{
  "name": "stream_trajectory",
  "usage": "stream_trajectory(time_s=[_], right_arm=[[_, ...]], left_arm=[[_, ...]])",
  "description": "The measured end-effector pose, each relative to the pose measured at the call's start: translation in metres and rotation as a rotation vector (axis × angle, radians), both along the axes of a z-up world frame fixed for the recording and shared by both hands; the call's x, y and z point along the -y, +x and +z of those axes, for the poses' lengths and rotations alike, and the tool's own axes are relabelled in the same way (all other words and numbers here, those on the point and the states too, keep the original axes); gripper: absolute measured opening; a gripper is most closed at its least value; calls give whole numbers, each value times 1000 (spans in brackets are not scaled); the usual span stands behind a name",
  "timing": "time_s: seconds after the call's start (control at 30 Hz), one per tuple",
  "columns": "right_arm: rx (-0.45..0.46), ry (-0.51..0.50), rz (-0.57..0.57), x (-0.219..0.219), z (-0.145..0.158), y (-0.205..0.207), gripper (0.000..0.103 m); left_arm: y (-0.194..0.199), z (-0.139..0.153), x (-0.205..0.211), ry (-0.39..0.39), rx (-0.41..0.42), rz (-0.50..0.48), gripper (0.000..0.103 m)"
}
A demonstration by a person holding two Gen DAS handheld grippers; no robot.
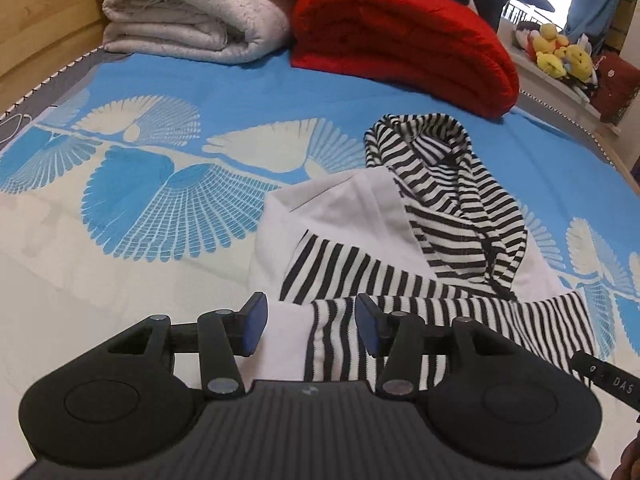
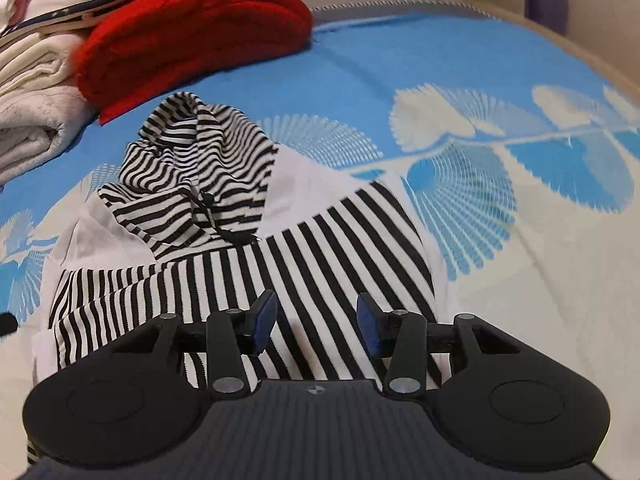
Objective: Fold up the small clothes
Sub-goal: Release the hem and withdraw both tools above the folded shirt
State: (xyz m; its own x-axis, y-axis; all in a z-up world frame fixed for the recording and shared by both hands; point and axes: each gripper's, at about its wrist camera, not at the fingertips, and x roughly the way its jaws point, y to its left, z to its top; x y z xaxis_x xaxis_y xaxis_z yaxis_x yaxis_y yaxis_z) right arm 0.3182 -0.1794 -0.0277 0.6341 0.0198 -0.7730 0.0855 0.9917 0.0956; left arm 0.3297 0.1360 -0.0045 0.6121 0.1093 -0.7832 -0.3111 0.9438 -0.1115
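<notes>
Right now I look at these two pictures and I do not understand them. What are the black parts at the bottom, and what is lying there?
Each picture comes from a camera on a hand-held gripper, looking along its two fingers. The black parts are those tools: the left gripper and the right gripper. Both are open and hold nothing. Under them a small striped hoodie lies on a blue patterned bedspread. Behind it are a folded red blanket and a folded white blanket.
</notes>
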Motion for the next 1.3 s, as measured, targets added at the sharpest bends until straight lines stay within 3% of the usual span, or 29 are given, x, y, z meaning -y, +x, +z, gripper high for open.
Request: stream_trajectory(time_s=[0.8,1.07,1.3], right_arm=[[127,-48,49,-14,11,-7,47],[138,-67,74,-18,14,-9,47],[166,-56,46,-7,35,-15,47]], left_arm=[[3,-1,1,70,-18,-1,53],[-1,7,3,89,63,-1,69],[0,10,24,94,100,-69,69]])
